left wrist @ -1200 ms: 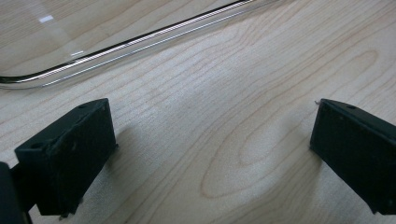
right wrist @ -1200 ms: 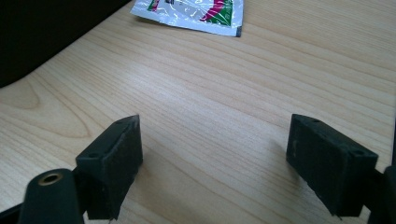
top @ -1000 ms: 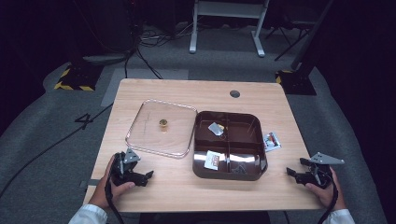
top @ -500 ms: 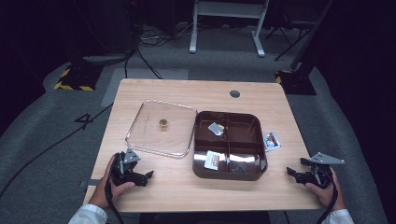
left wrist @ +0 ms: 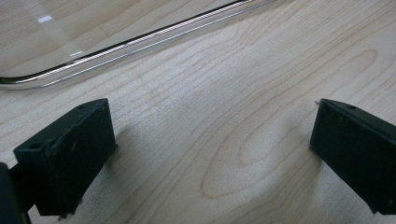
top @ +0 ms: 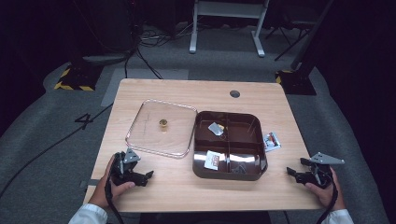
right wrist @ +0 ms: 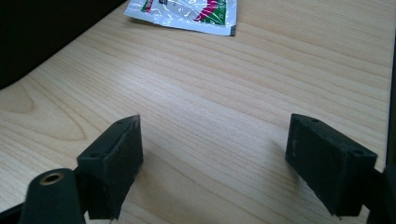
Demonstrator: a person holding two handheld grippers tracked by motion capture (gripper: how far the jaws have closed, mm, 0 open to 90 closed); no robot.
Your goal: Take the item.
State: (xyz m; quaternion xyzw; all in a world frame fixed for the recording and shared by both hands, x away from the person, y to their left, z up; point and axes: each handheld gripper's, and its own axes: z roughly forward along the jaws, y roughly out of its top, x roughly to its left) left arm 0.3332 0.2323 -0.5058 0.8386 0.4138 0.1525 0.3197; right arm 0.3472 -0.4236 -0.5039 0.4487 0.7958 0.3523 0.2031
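Observation:
A dark brown compartment box (top: 229, 144) stands open at the table's middle, with small packets in it: one silver (top: 216, 128), one white and red (top: 214, 160). Its clear lid (top: 161, 127), with a small gold knob (top: 163, 123), lies flat to the left. My left gripper (top: 145, 176) rests near the front left edge, just below the lid. Its jaws are open over bare wood (left wrist: 210, 154), with the lid's rim (left wrist: 116, 44) ahead. My right gripper (top: 293, 171) sits at the front right, open and empty (right wrist: 215, 158).
A loose white, red and green packet (top: 272, 141) lies on the table right of the box, ahead of my right gripper (right wrist: 187, 9). A round cable hole (top: 235, 94) sits near the table's far edge. Stands and cables cover the floor beyond.

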